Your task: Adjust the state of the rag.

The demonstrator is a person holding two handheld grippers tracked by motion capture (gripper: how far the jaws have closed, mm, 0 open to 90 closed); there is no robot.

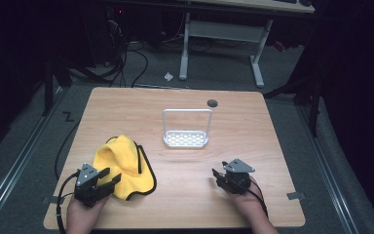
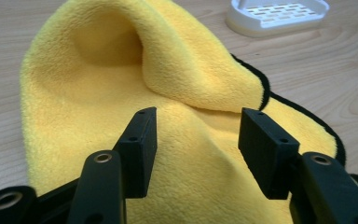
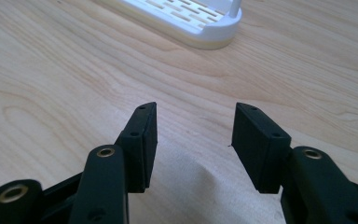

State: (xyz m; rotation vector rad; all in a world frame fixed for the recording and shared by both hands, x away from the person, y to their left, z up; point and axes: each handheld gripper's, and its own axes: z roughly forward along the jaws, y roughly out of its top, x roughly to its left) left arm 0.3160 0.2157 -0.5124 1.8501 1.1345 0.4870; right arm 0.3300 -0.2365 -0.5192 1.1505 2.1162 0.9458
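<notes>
Yellow and fluffy, a soft fleece cloth with a thin black edge (image 1: pixel 121 165) lies bunched up on the light wooden table (image 1: pixel 253 161). We use this cloth as our marker for where things are.

We hold the left gripper (image 1: pixel 108 180) right at the near side of the cloth, over its near edge. In the left gripper view its two black jaws stand wide apart, with the cloth (image 2: pixel 121 84) lying under and past them. The jaws do not pinch the cloth. One fold of the cloth stands up like a little hill just beyond the jaws.

We hold the right gripper (image 1: pixel 217 175) well away from the cloth, off to its right, low over bare wood. In the right gripper view its jaws are wide apart too, and we see nothing between them but the table (image 3: pixel 51 93).

Beyond the cloth and to its right stands a white plastic rack with a slotted bottom and a tall thin handle loop (image 1: pixel 186 139). It stands apart from the cloth. We also see it in the left gripper view (image 2: pixel 279 16) and in the right gripper view (image 3: pixel 186 18).

A small dark round hole (image 1: pixel 212 103) sits in the table farther back than the rack.
</notes>
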